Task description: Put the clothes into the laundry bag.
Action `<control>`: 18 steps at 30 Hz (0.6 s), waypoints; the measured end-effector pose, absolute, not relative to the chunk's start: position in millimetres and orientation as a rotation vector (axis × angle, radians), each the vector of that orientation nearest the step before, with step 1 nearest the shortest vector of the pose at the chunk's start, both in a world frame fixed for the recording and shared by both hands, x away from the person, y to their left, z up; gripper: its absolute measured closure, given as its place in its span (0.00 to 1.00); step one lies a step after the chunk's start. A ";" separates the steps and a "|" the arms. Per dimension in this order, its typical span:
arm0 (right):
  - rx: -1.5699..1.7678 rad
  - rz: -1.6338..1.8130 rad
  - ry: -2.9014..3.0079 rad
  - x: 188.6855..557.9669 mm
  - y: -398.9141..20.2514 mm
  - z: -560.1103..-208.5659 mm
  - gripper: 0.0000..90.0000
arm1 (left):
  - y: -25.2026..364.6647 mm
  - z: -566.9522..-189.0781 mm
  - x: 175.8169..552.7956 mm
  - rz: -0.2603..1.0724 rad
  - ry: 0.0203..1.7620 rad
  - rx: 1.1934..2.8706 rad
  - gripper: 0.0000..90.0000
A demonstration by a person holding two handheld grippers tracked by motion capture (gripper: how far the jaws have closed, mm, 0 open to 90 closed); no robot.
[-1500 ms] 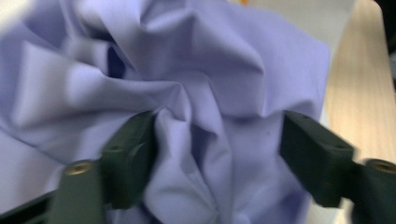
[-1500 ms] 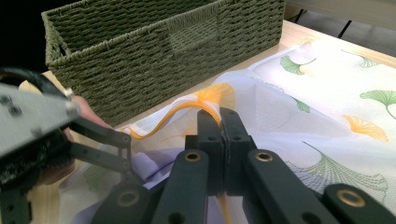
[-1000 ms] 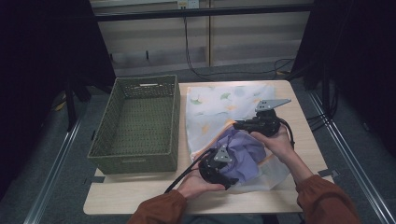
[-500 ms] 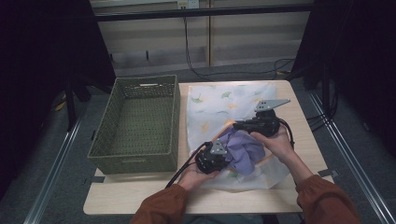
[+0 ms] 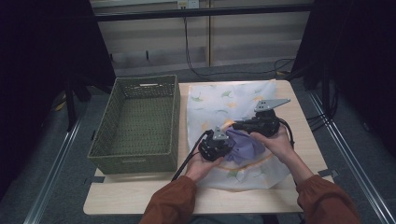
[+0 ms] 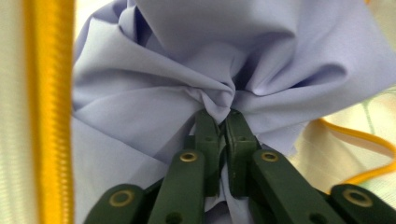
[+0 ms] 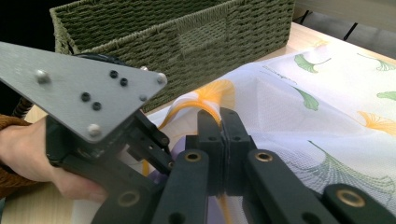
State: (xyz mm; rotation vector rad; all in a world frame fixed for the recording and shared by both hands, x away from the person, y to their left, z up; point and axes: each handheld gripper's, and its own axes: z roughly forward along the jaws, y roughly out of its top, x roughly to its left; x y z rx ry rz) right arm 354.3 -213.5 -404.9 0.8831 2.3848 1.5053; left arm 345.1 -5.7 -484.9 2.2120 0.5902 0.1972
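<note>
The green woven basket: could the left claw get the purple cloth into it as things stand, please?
Probably yes. The left claw is shut on the purple cloth, and the basket stands open-topped right beside it, nothing between. The right claw pinches the printed cloth.

The bunched cloth [image 5: 245,147] is showing a plain lavender-purple, unpatterned across its folds [image 6: 196,60]. The sheet [image 5: 224,100] under it is showing white, printed with green and orange-yellow fan-shaped leaves and edged with a yellow-orange band [image 7: 327,98]. The basket [image 5: 135,123] is showing an olive-green weave. The counter [image 5: 140,196] is showing a pale wood tone. The left gripper [image 5: 215,145] and the right gripper [image 5: 258,125] are showing black bodies; their fingers [image 6: 208,135] are reading dark green-black with brass-coloured rivets, and the right gripper's top plate is showing grey. The sleeves [image 5: 170,203] are showing rust-brown.
</note>
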 end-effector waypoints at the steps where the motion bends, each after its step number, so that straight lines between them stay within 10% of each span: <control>1: 0.887 1.503 2.387 354.7 -214.1 -405.5 1.00 | -6.8 -486.5 344.1 0.207 0.584 2.234 0.87; 3: 0.896 1.498 2.383 355.7 -215.5 -406.6 1.00 | -9.9 -491.1 341.6 0.200 0.562 2.220 0.62; 11: 0.894 1.496 2.383 355.2 -214.8 -406.4 1.00 | -16.9 -500.6 337.7 0.168 0.550 2.224 0.20; 18: 0.902 1.493 2.377 354.1 -215.8 -405.0 1.00 | -19.8 -506.9 339.4 0.243 0.602 2.229 0.23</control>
